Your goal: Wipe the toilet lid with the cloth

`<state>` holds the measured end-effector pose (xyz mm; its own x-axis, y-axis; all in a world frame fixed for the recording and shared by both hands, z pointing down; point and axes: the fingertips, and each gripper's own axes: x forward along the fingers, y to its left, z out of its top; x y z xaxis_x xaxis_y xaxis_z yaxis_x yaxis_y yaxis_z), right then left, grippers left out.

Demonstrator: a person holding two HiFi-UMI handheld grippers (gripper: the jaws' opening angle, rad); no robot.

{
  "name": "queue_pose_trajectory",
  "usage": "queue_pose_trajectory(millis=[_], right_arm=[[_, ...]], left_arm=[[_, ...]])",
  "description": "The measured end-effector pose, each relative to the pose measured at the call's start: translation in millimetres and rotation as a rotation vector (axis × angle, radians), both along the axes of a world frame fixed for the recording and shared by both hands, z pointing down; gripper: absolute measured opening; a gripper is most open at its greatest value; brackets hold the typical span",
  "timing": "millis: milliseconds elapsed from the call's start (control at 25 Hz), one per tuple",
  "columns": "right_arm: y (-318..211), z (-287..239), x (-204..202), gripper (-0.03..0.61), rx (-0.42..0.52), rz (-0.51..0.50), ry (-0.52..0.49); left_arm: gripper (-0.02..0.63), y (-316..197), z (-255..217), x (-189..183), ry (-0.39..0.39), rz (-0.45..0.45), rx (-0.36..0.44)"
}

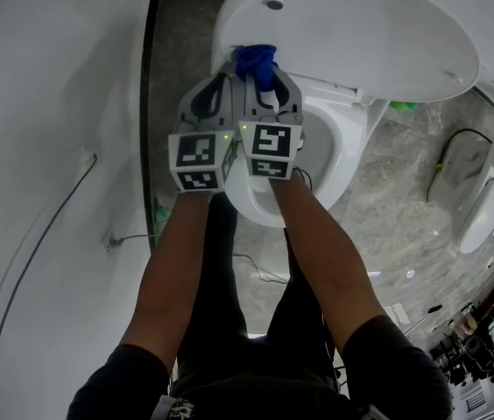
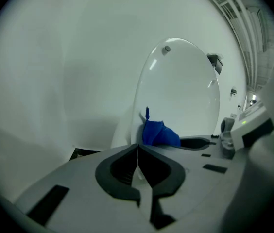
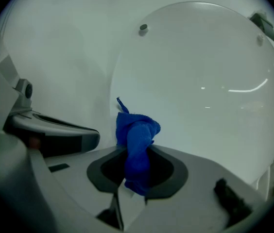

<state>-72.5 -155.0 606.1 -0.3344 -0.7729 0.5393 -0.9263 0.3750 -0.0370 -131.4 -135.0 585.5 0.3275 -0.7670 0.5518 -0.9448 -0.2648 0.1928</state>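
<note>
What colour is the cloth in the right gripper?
Blue; the cloth shows best in the right gripper view.

Bathroom; toilet (image 1: 345, 52), marbled floor (image 1: 398, 201)

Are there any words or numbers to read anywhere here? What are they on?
None: no word or number can be read.
Left cube and right cube: only black-and-white square patterns, no letters.
Lid and cloth: plain, no print.
Clutter on the floor: too small to read.
</note>
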Motion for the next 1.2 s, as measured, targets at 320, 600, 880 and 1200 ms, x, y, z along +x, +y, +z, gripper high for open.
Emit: queue_pose_trajectory(millis=[320,600,880,1200], right_arm=[[-2.9,7.8,73.4,0.083,-0.009,0.092,0.024],[6.3,13.7,155.0,0.083,-0.008,0.197,0.061],[22.5,17.0,236.8,0.083,-0.025,0.295,0.079],[40.2,-6.8,258.2,0.083,0.001,0.272,0.081]], left_arm=[[0.012,-1.8,8.9,54.5,-0.036,0.08,-0.018],[0.012,0.0,19.5,119.7,-0.004,0.154,-0.023],[0.012,11.5,23.8,189.4,-0.018,0.242,-0.04],[0.012,21.4,-5.9,225.7,-0.061,0.324,0.023]])
